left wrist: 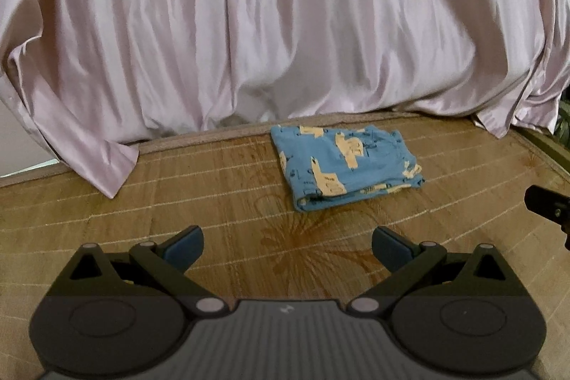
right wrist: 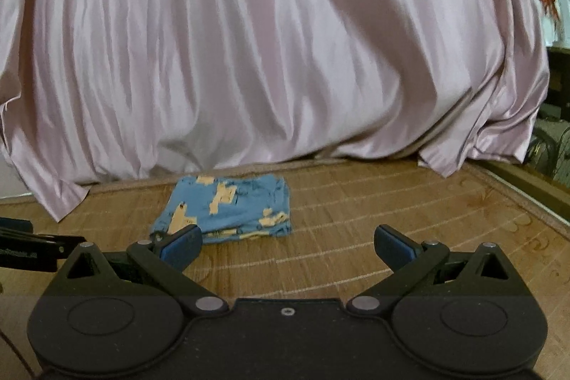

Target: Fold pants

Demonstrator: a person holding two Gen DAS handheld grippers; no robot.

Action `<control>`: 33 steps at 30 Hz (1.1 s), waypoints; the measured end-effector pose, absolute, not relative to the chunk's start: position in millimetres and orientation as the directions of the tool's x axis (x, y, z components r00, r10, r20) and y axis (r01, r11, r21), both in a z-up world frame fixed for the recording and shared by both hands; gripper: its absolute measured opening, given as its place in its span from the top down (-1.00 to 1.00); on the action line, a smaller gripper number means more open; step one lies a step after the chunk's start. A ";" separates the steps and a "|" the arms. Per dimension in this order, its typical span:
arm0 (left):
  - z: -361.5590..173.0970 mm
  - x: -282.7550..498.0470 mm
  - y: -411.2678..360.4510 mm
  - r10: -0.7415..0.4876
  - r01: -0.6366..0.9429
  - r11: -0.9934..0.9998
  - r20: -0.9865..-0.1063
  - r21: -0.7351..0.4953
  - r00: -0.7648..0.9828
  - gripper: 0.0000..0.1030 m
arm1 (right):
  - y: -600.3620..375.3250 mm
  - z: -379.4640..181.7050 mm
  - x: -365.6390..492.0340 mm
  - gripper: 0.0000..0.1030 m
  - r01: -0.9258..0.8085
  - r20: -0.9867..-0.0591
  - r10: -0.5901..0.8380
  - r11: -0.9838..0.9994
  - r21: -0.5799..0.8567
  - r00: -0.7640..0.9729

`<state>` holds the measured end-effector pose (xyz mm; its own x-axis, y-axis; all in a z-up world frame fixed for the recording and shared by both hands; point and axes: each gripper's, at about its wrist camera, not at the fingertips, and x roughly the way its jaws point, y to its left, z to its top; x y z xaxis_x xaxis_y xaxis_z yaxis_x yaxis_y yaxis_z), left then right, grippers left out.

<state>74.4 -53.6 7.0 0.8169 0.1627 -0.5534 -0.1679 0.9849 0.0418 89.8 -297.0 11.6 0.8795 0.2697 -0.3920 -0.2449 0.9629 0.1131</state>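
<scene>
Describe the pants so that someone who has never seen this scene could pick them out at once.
A pale pink curtain hangs along the far edge of a woven brown mat. Just in front of its hem, ahead of both open grippers, the pants lie on the mat, folded into a small flat bundle. They are the only blue thing there, printed with cream shapes.

Bare mat (left wrist: 178, 194) from 9 to 3 o'clock; folded pants (left wrist: 342, 166) and curtain (left wrist: 285, 24) block 12 o'clock.

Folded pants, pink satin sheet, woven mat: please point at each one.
Folded pants (left wrist: 342, 162), left wrist view, middle of top layer.
Pink satin sheet (left wrist: 285, 16), left wrist view, central drape.
Woven mat (right wrist: 392, 219), right wrist view, bare part.
</scene>
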 end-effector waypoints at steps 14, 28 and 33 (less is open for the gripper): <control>-3.1 74.4 -48.9 0.181 -0.179 0.982 -0.582 0.062 0.793 -0.99 | -292.2 2.9 97.9 -0.99 -0.275 -0.467 0.295 0.955 0.111 0.834; -2.9 72.8 -47.6 0.178 -0.181 0.982 -0.587 0.055 0.790 -0.99 | -294.8 1.6 99.2 -0.99 -0.272 -0.476 0.292 0.956 0.112 0.830; -3.0 72.7 -47.6 0.179 -0.181 0.982 -0.589 0.056 0.788 -0.99 | -296.2 1.8 99.2 -0.99 -0.270 -0.477 0.291 0.956 0.114 0.829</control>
<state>72.7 -47.6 -3.0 0.7878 0.1786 -0.5894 -0.1805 0.9820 0.0562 99.2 -296.2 1.8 0.8292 0.2914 -0.4769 -0.2704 0.9560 0.1140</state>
